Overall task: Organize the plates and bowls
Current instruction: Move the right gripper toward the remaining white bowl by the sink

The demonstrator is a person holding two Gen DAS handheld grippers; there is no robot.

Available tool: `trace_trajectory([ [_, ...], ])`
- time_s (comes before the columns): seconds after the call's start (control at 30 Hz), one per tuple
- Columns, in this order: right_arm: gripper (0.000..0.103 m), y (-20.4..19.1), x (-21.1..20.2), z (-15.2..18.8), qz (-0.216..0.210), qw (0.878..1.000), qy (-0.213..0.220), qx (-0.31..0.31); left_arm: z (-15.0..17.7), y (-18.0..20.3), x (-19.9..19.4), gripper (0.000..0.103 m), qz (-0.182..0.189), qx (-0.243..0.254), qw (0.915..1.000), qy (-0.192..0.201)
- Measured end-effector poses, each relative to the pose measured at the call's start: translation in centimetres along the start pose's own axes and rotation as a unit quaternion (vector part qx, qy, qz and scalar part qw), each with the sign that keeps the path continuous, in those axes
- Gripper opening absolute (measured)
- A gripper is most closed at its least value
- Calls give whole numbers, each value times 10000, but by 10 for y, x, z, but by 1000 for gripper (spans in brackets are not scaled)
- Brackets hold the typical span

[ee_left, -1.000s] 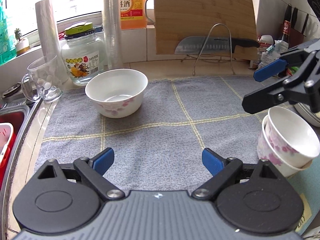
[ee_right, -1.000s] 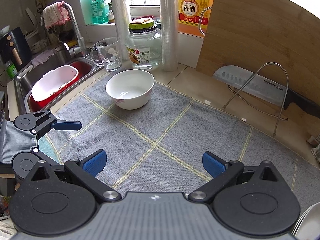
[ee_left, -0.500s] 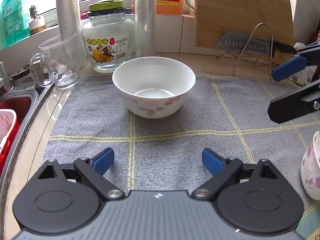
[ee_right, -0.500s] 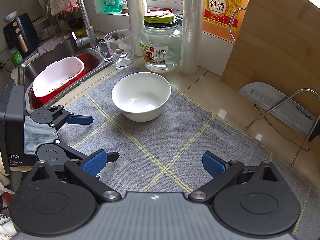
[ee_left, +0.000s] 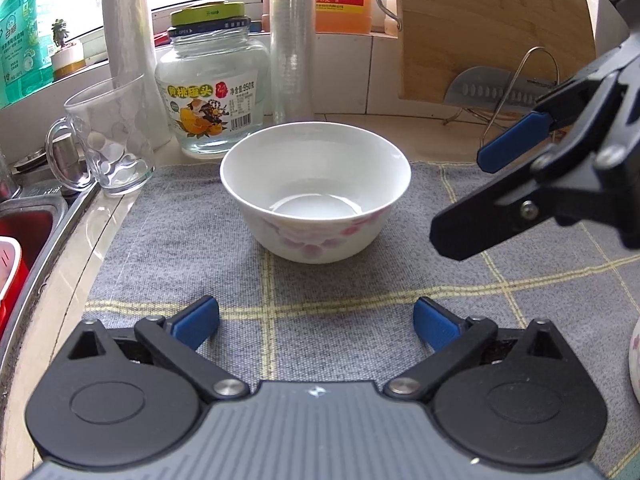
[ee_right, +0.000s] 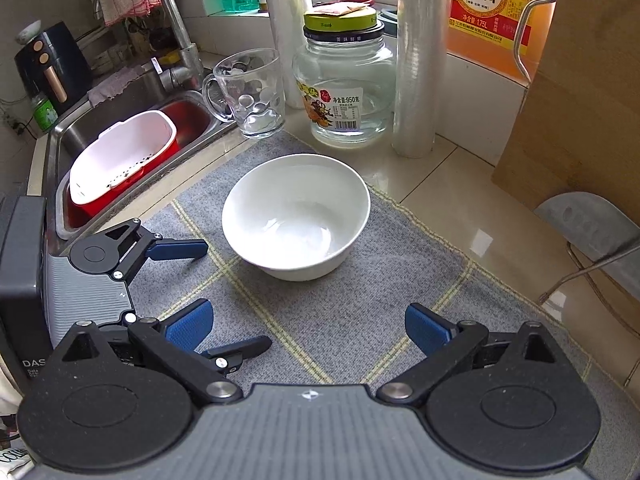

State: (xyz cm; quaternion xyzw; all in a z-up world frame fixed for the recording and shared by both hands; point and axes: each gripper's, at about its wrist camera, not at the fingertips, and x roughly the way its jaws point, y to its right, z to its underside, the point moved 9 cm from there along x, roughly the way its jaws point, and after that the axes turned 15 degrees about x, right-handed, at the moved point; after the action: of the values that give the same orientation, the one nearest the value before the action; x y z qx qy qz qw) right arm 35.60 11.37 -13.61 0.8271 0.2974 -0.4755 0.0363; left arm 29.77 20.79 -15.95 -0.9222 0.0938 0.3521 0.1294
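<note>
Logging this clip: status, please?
Left gripper open, jaws just widened, nothing between them. Right gripper open, empty. Bowl upright on mat, untouched. Nothing in the way.

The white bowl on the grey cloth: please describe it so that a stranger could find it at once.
Start from the grey checked cloth beside the sink. Near its far edge, in front of the glass jar and the glass mug, stands the bowl, upright and empty. It alone is opaque white china, with pink flowers outside.
</note>
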Motion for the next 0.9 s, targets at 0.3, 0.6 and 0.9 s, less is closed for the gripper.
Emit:
trace_trajectory([
  [0.3, 103, 21, 56, -6, 576, 9967, -469, -317, -1, -2, 2, 103, -49, -10, 9999, 97],
  [0.6, 103, 28, 69, 1, 603, 9952, -665, -381, -2, -3, 4, 103, -92, -39, 9999, 133],
  [0.9, 103, 29, 64, -1, 591, 9955, -687, -261, -6, -6, 5, 102, -52, 16, 9998, 184],
])
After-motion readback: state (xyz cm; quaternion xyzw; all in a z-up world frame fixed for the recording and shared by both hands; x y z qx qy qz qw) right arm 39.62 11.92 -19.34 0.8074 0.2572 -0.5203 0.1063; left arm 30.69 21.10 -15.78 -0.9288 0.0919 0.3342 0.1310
